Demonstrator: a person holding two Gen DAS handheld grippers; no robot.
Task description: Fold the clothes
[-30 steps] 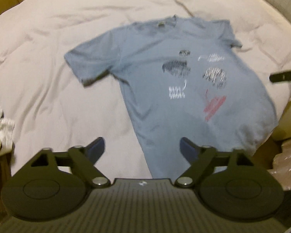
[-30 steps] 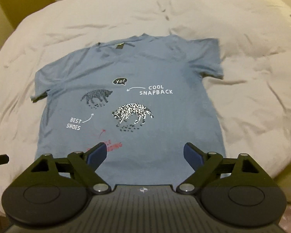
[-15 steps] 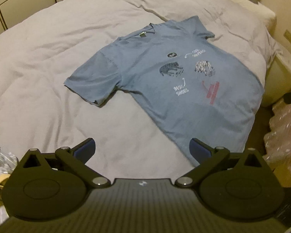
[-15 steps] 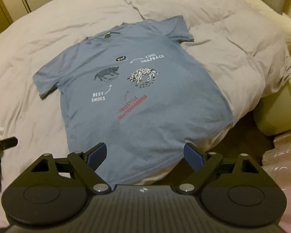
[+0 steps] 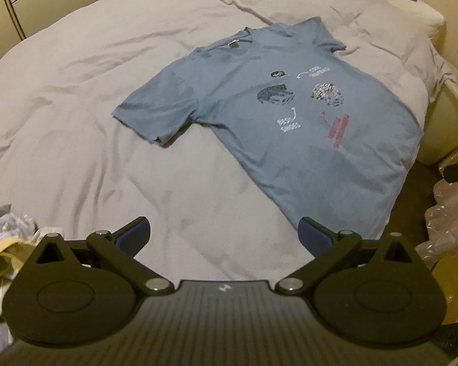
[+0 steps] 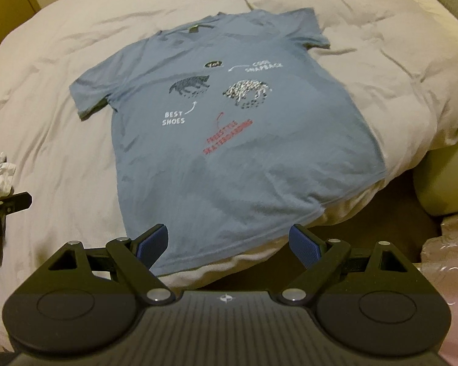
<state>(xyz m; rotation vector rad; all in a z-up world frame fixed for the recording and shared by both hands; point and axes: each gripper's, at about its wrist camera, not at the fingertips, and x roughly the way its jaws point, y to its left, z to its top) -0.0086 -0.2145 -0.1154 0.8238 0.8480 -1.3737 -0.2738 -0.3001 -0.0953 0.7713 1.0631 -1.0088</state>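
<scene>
While the blue T-shirt (image 6: pixel 229 140) lies flat, print up, across the middle of the frame on the pale duvet (image 5: pixel 76 106), no fold has begun — both grippers hover short of it. Left gripper (image 5: pixel 224 235) and right gripper (image 6: pixel 229 242) have fingers spread, holding nothing. Next, I judge, comes pinching a sleeve or hem edge. No containers show — only loose laundry (image 5: pixel 3 244) at lower left.

bare duvet (image 5: pixel 76 116) left of t-shirt (image 6: pixel 229 140), crumpled clothes (image 5: pixel 6 244) at near-left edge
</scene>
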